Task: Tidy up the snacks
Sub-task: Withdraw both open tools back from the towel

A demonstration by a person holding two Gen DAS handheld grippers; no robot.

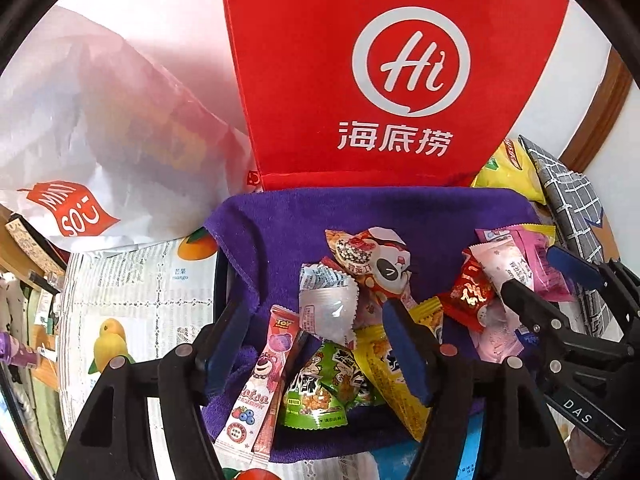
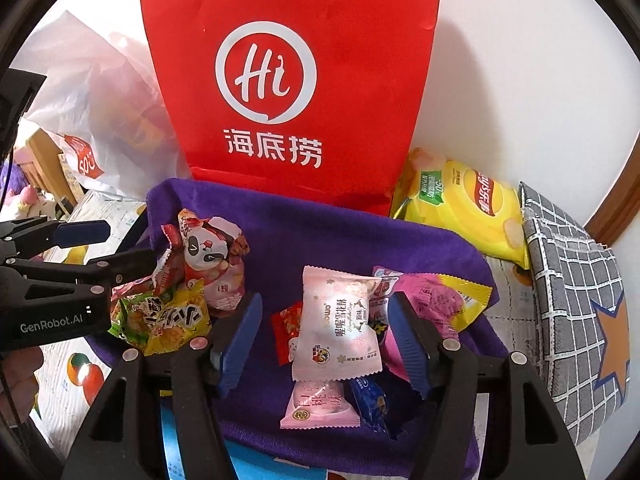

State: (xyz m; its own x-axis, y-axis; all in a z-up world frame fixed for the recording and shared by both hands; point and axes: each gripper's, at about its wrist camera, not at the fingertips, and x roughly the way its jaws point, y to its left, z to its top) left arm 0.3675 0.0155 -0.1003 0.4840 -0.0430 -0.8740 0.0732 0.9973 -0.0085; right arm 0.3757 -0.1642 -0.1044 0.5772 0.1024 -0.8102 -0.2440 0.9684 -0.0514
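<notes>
Left gripper [image 1: 316, 340]: released, above the green packet [image 1: 326, 396].
Right gripper [image 2: 324, 340]: released, astride the pink nougat packet [image 2: 340, 320].
Risk: we judged crowded wrappers near the purple towel [image 2: 312, 232] edge might snag together.

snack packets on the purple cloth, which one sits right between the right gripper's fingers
The pale pink packet with dark lettering, lying on the purple cloth between the open right gripper's fingers. The red packet peeks out beside it; the green packet lies far off.

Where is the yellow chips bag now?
In the right wrist view, the yellow chips bag lies at the right, between the red bag and the grey checked pouch.
</notes>
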